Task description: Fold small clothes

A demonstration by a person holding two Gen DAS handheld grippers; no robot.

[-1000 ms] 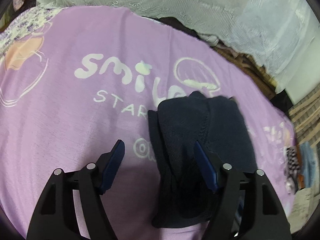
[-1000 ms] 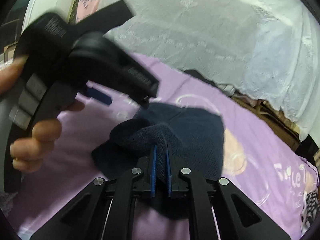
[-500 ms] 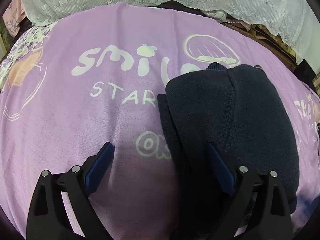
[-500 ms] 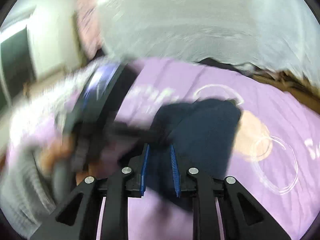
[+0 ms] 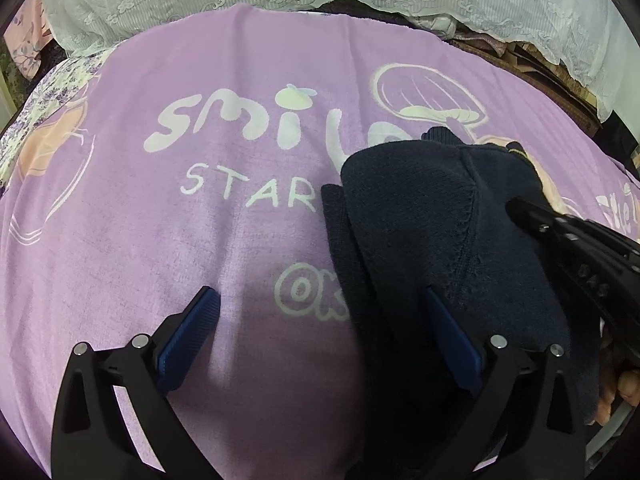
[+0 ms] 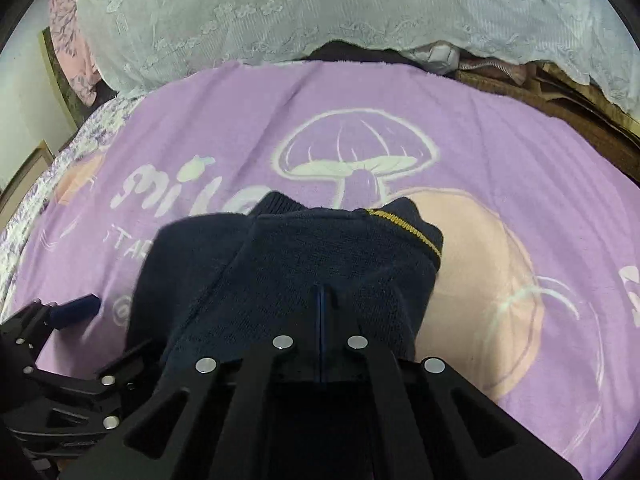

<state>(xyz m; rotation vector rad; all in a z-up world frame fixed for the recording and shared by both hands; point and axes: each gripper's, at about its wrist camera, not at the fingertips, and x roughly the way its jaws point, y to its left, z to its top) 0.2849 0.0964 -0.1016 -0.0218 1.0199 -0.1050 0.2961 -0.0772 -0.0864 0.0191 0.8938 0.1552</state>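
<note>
A dark navy knitted garment (image 5: 432,232) lies folded on a purple blanket (image 5: 200,240) printed with "smile". It also shows in the right wrist view (image 6: 304,264), with a yellow-striped cuff at its far right corner. My left gripper (image 5: 320,336) is open wide, its right finger (image 5: 452,336) over the garment's left edge and its left finger (image 5: 188,336) over the bare blanket. My right gripper (image 6: 322,300) is shut, with its fingers pressed together on top of the garment; whether cloth is pinched between them is hidden. Its body shows at the right of the left wrist view (image 5: 576,248).
A white lace cloth (image 6: 320,12) covers the far side beyond the blanket. Brown bedding and clutter (image 6: 560,92) lie at the far right. A floral sheet (image 5: 52,96) shows at the blanket's left edge.
The right gripper opened briefly half a second ago and has shut again, swinging to face the garment. The left gripper has lowered closer to the blanket beside the garment.
</note>
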